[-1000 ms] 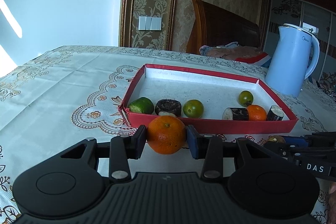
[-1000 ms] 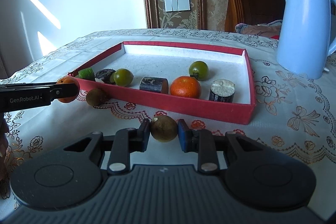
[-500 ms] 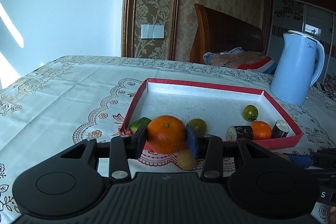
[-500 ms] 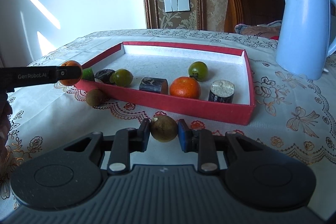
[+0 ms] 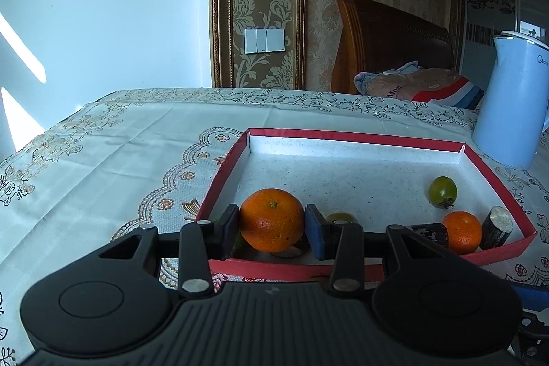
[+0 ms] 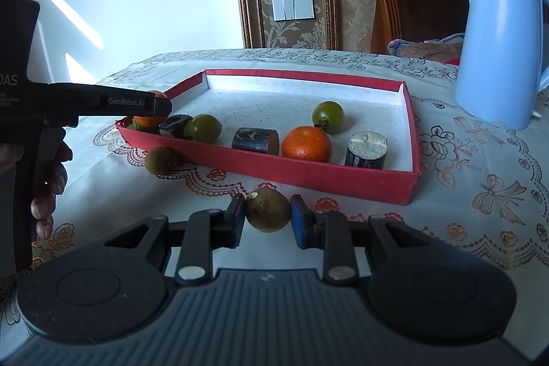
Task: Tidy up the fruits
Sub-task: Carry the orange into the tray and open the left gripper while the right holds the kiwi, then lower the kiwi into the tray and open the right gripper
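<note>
Red cardboard forms the tray (image 5: 391, 137), which sits on the cloth-covered counter (image 5: 113, 160) beside a pale blue kettle (image 6: 497, 57). The left wrist view shows the left tongs (image 5: 271, 228) clamped on a large orange (image 5: 271, 219), held above the tray's near-left corner; the fruit beneath it is mostly hidden there. The right wrist view exposes that corner from the side: the left tongs (image 6: 151, 107) reach over the tray wall, with a dark cylinder (image 6: 175, 125) and a green tomato (image 6: 206, 127) lying just beside them. Only the right wrist view shows a brown kiwi (image 6: 158, 160) on the counter, just outside the tray's near wall, and the person's left hand (image 6: 51, 180) on the handle. The right tongs (image 6: 267, 216) are clamped on a second brown fruit (image 6: 267, 210), outside the tray and in front of its near wall. Both views show a small orange (image 6: 307, 143), a second green tomato (image 6: 327, 116) and two further dark cylinders inside the tray.
</note>
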A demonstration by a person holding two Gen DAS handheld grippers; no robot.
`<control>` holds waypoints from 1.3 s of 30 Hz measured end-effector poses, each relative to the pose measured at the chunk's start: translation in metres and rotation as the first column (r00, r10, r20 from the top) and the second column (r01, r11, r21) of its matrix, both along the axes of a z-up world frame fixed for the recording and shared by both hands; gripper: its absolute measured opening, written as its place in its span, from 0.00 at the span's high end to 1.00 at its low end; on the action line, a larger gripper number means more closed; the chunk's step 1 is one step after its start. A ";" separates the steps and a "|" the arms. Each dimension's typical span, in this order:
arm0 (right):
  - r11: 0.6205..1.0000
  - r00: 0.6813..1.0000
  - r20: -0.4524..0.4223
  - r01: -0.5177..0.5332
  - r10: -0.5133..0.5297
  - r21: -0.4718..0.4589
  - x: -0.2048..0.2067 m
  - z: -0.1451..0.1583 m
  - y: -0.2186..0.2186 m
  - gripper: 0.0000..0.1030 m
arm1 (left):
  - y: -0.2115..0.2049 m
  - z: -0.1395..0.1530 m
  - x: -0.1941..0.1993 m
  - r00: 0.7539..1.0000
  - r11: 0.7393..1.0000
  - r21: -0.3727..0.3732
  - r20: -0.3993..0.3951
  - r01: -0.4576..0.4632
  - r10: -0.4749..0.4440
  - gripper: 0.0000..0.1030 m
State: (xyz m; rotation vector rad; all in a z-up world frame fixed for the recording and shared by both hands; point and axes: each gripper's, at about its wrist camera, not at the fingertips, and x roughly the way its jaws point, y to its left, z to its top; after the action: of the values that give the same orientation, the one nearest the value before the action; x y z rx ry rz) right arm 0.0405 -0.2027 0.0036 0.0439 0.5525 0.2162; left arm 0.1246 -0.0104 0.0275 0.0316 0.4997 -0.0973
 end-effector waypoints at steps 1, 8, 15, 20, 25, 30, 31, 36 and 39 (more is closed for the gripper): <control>1.000 1.000 0.000 -0.001 0.001 0.001 0.000 0.000 0.000 0.74 | 0.000 -0.001 0.001 1.000 1.000 0.002 -0.001 -0.002 0.002 0.61; 1.000 1.000 0.006 -0.003 0.003 0.005 0.000 0.002 0.000 0.74 | -0.003 -0.005 0.005 1.000 1.000 0.017 -0.008 -0.006 0.006 0.59; 1.000 0.997 0.071 0.009 -0.008 -0.007 0.009 0.028 -0.002 0.74 | 0.004 -0.003 0.001 1.000 1.000 -0.017 -0.010 0.001 -0.001 0.59; 0.996 0.995 0.091 0.047 -0.040 -0.072 0.037 0.040 -0.007 0.74 | 0.010 0.004 -0.019 0.998 1.000 0.002 0.062 0.022 -0.022 0.45; 0.991 0.995 0.065 0.083 -0.076 -0.105 0.064 0.034 -0.014 0.74 | 0.017 0.006 -0.038 0.993 0.999 0.005 0.104 0.052 -0.052 0.28; 0.990 0.994 0.048 0.100 -0.096 -0.100 0.071 0.025 -0.020 0.74 | 0.025 0.000 -0.046 0.994 0.997 0.003 0.082 0.073 -0.073 0.28; 0.990 0.994 0.047 0.104 -0.100 -0.099 0.072 0.023 -0.021 0.74 | 0.027 -0.002 -0.047 0.994 0.997 -0.001 0.079 0.078 -0.077 0.28; 0.989 0.992 0.059 0.120 -0.116 -0.083 0.073 0.021 -0.027 0.62 | 0.033 -0.008 -0.057 0.989 0.992 -0.001 0.067 0.130 -0.129 0.28; 0.991 0.991 0.066 0.119 -0.115 -0.064 0.072 0.022 -0.028 0.62 | 0.029 -0.012 -0.062 0.983 0.986 0.017 0.064 0.168 -0.169 0.28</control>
State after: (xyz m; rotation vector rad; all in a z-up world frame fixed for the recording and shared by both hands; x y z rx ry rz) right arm 0.1123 -0.2310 0.0254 0.0041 0.4932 0.0843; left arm 0.0631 0.0189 0.0151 0.0883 0.4317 -0.2589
